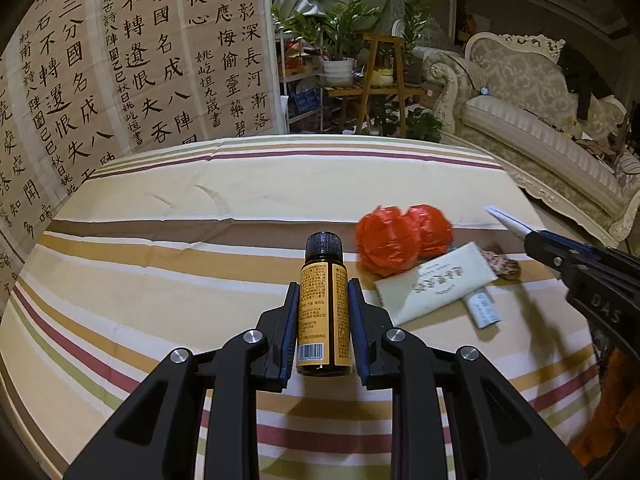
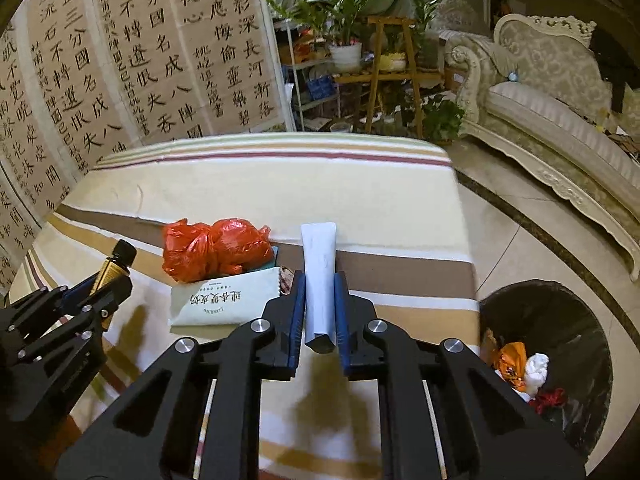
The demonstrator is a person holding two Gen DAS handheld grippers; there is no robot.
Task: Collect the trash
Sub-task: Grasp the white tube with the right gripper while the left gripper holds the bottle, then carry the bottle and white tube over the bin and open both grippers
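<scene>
**Trash in both claws, bin low on the right**

Trash here is split between two grips and a small heap on the striped tablecloth (image 2: 280,184). Farthest left, the left gripper (image 1: 323,312) is clamped on a small amber glass bottle with a black cap and yellow label (image 1: 323,304), its long axis running straight forward along the fingers, cap pointing away. To its right, resting on the cloth, lie a crumpled red plastic bag (image 2: 216,250), a pale green paper packet with printed characters (image 2: 224,300) just near of it, and a small white tube (image 1: 483,307) poking out beside the packet. Further right, the right gripper (image 2: 319,308) is closed around a flattened white squeeze tube (image 2: 319,276), also lying lengthwise between the pads, crimped end far.

Lowest and farthest right stands the dark round trash bin (image 2: 576,364) on the tiled floor, already holding scraps. It sits just right of the right claw, well apart from the left, so the right hand looks nearer for a drop: swing right past the table edge, then release.
</scene>
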